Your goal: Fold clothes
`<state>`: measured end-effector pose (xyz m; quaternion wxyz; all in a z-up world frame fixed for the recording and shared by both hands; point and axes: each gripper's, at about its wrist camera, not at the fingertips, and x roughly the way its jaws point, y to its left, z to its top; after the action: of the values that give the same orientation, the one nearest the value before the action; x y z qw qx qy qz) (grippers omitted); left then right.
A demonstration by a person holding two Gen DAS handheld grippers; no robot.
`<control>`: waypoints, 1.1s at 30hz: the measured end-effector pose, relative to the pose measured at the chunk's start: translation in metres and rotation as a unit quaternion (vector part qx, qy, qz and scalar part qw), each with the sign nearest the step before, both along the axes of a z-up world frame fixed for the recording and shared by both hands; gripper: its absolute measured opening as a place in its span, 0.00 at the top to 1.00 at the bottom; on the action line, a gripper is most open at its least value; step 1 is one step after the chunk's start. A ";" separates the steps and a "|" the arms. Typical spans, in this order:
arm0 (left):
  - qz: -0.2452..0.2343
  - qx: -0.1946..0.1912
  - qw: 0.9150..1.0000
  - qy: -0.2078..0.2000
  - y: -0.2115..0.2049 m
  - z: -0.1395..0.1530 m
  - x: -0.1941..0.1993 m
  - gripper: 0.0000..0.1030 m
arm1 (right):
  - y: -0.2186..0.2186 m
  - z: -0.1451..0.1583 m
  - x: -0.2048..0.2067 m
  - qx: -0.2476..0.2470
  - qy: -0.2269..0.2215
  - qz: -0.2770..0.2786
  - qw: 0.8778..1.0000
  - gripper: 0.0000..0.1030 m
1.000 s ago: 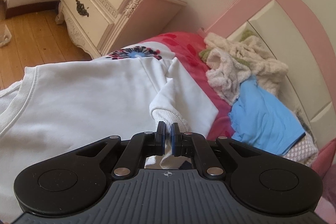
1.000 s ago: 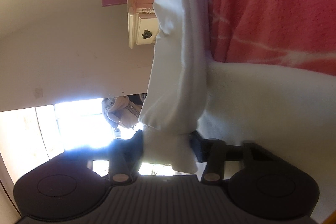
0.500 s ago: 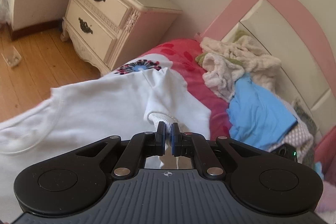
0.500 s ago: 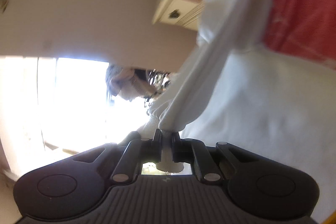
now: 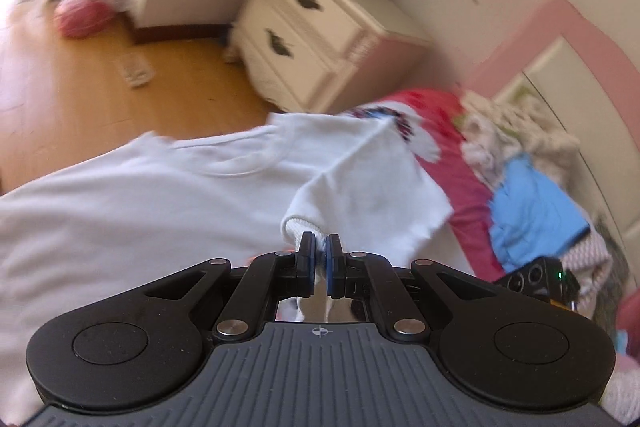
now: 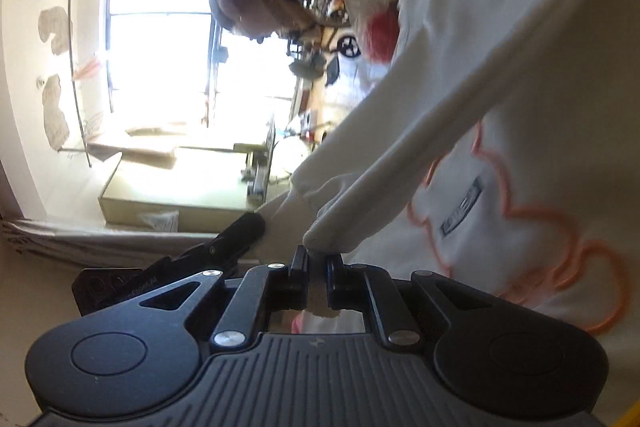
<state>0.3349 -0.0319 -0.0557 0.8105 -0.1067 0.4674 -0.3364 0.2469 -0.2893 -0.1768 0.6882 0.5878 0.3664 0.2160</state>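
While clamped on cuffs, left gripper (image 5: pixel 319 254) and right gripper (image 6: pixel 317 259) each pinching sleeve; sweatshirt (image 5: pixel 132 195) spread on bed (image 5: pixel 466 179), pile (image 5: pixel 520 163) at 2 o'clock; thin bite may slip; sleeve may land crooked.

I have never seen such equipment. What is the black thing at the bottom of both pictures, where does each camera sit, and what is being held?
Each black shape is a hand-held gripper that a person carries; a camera on it looks forward along its two fingers. One picture comes from the left hand-held gripper, one from the right hand-held gripper. Both are shut on sleeve cuffs of a white sweatshirt, which lies over a bed with a red cover. A blue garment lies near the pink headboard; a white nightstand stands beside the bed.
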 end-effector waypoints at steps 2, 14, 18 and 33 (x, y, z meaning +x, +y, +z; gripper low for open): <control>0.018 -0.003 1.000 -0.006 0.014 -0.003 0.001 0.97 | 0.016 -0.002 0.012 -0.003 0.005 0.016 1.000 0.92; 0.097 -0.008 0.995 0.016 0.085 -0.029 0.012 0.98 | 0.084 -0.003 0.033 -0.036 0.027 0.093 0.995 0.92; 0.118 -0.003 0.993 0.028 0.106 -0.041 0.015 0.98 | 0.107 -0.005 0.036 -0.054 0.029 0.117 0.991 0.92; 0.138 0.039 0.989 0.037 0.135 -0.066 0.017 0.98 | 0.151 -0.023 0.042 -0.094 0.040 0.163 0.981 0.91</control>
<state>0.3523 0.1032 -0.1217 0.8349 -0.1508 0.4907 -0.1983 0.2891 -0.1380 -0.2002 0.6808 0.4615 0.5028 0.2661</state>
